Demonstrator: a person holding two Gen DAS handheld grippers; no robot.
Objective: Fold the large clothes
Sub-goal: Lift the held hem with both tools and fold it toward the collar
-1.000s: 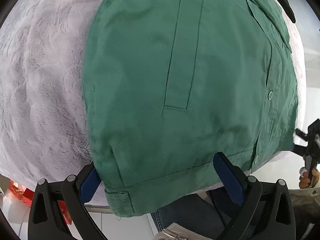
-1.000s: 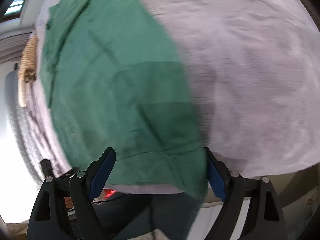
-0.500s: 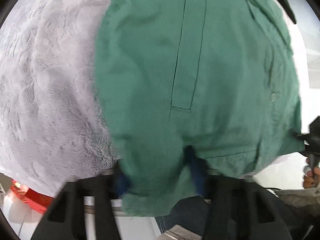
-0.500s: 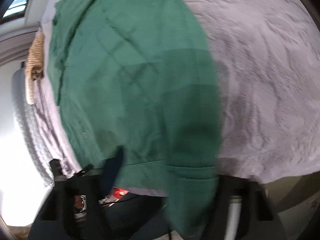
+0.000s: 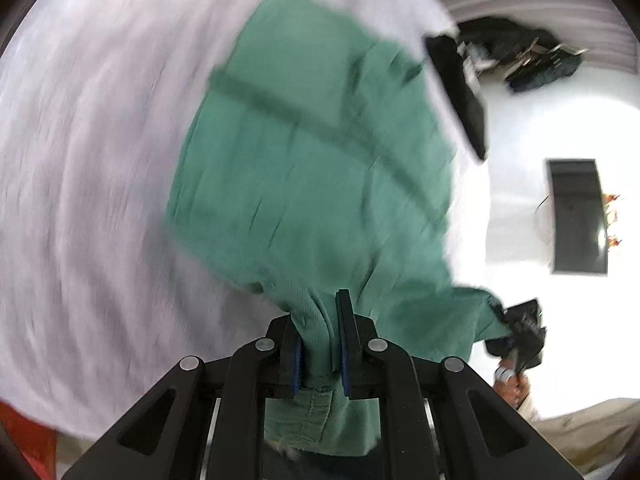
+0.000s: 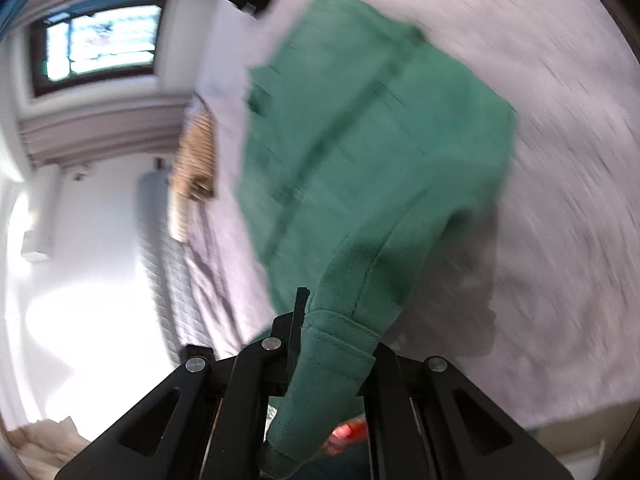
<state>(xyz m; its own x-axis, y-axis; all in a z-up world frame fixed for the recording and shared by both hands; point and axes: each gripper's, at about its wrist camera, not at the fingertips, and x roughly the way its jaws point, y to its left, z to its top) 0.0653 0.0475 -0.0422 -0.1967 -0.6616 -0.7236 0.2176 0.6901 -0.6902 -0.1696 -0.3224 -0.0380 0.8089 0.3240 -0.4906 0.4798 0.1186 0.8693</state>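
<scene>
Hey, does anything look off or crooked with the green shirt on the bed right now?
Nothing damaged. The green shirt is bunched at its near hem, where the left tongs and right tongs are closing on it, lifting that edge off the grey blanket. Frames are blurred.

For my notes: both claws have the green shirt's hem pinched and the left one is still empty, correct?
Not quite: the left claw is not empty. The left wrist view shows the green shirt bunched between its closing jaws. The right claw grips the hem too, over the grey blanket.

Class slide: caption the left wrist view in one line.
Left tool closing on the green garment's hem above the grey blanket.
</scene>
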